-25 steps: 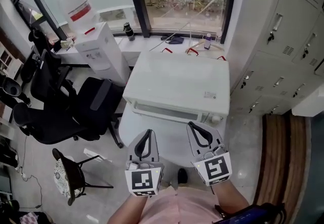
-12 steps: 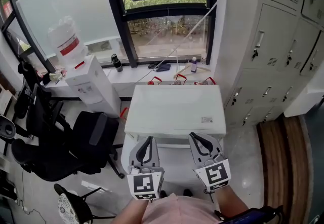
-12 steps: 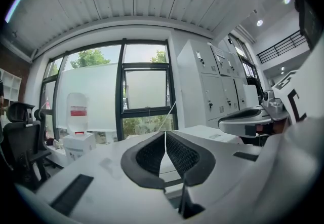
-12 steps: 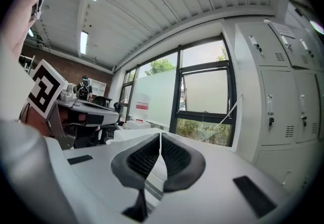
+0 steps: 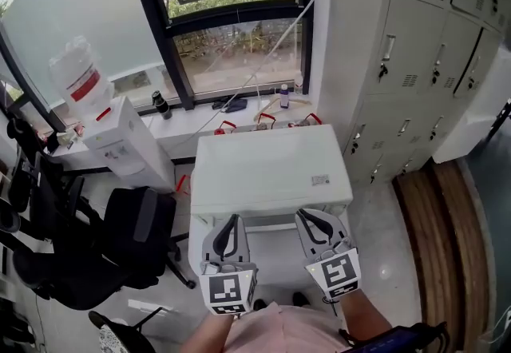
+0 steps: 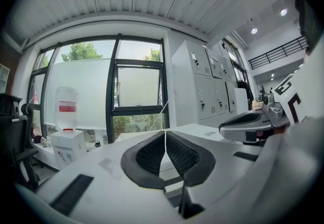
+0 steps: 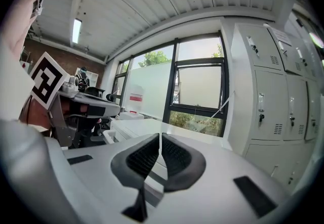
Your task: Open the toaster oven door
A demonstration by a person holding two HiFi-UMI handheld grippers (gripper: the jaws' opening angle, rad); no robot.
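The white toaster oven (image 5: 270, 169) stands in the middle of the head view, seen from above, so I see mostly its flat top; its door on the near face is almost hidden below the top's front edge. My left gripper (image 5: 231, 220) and right gripper (image 5: 303, 216) hover side by side just before that edge, both shut with nothing between the pads. In the left gripper view the jaws (image 6: 165, 139) meet in front of the oven top (image 6: 202, 129). The right gripper view shows the same, with my gripper (image 7: 160, 139) closed over the oven (image 7: 134, 127).
A water dispenser (image 5: 121, 153) with a bottle (image 5: 75, 78) stands at the left, and a black office chair (image 5: 128, 235) sits beside the oven. Grey lockers (image 5: 423, 48) line the right. A window sill (image 5: 239, 113) with small items runs behind the oven.
The head view has tilted up and closed in: the oven's front face, visible a second ago, has slipped out of sight. Both grippers stay shut, now at the oven's front edge.
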